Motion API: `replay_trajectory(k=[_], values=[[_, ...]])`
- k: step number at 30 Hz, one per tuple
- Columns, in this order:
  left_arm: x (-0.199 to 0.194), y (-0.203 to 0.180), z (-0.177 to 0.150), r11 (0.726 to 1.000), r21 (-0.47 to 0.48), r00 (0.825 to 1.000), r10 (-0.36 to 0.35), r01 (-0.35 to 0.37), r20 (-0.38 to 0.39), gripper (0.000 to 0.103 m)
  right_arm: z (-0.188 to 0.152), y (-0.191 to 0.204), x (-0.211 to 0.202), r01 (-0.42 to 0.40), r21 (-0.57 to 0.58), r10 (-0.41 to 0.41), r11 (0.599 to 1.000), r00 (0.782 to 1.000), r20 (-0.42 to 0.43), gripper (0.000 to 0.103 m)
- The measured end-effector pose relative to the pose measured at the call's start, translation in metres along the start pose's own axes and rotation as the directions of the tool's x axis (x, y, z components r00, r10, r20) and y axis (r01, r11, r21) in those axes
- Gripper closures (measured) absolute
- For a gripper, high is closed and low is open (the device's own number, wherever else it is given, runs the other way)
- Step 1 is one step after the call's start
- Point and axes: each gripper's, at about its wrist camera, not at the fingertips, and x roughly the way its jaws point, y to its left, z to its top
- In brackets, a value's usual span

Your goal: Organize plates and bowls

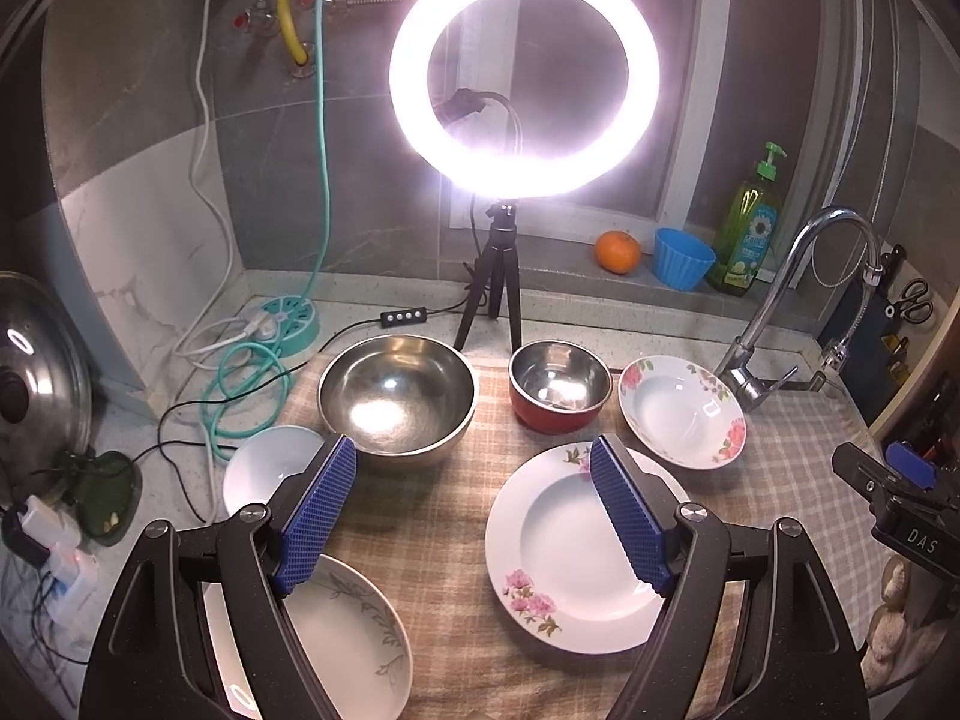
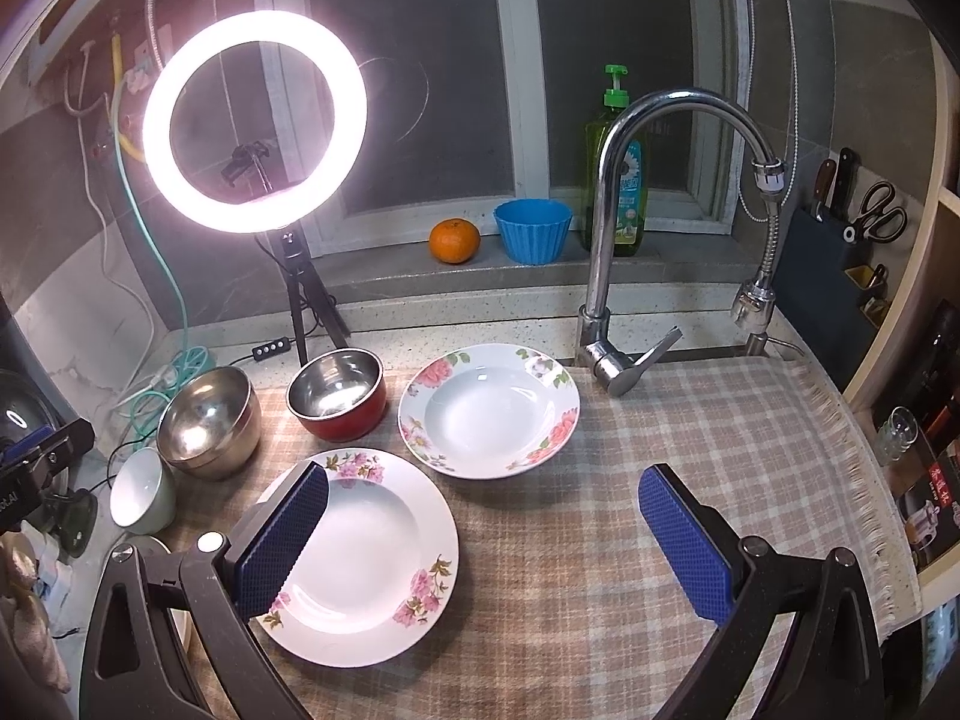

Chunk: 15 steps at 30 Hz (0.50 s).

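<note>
On the checked cloth (image 1: 456,540) lie a large floral plate (image 1: 576,552) (image 2: 366,558), a smaller floral deep plate (image 1: 684,414) (image 2: 489,411), a big steel bowl (image 1: 399,399) (image 2: 210,423) and a red steel-lined bowl (image 1: 561,387) (image 2: 337,394). A white bowl (image 1: 270,465) (image 2: 141,495) and a leaf-patterned plate (image 1: 354,642) sit at the left. My left gripper (image 1: 474,468) hovers open above the cloth between the bowls and plates. My right gripper (image 2: 483,495) is open too, its left finger over the large floral plate. Neither holds anything.
A lit ring light on a tripod (image 1: 522,75) (image 2: 255,120) stands behind the bowls. A tap (image 2: 624,228) rises at the right rear. An orange (image 2: 454,240), a blue cup (image 2: 532,229) and a soap bottle (image 2: 618,180) line the sill. Cables (image 1: 240,384) and a pot lid (image 1: 36,384) crowd the left.
</note>
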Motion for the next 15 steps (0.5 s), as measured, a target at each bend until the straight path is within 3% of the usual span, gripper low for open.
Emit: replay_trajectory(k=[15], values=[[0.0004,-0.0006,0.0,1.0,0.002,1.0,0.001,-0.001,-0.001,0.022,-0.0029,0.001,0.0008,-0.004,0.004,0.004,1.0,1.0,-0.003,0.001]])
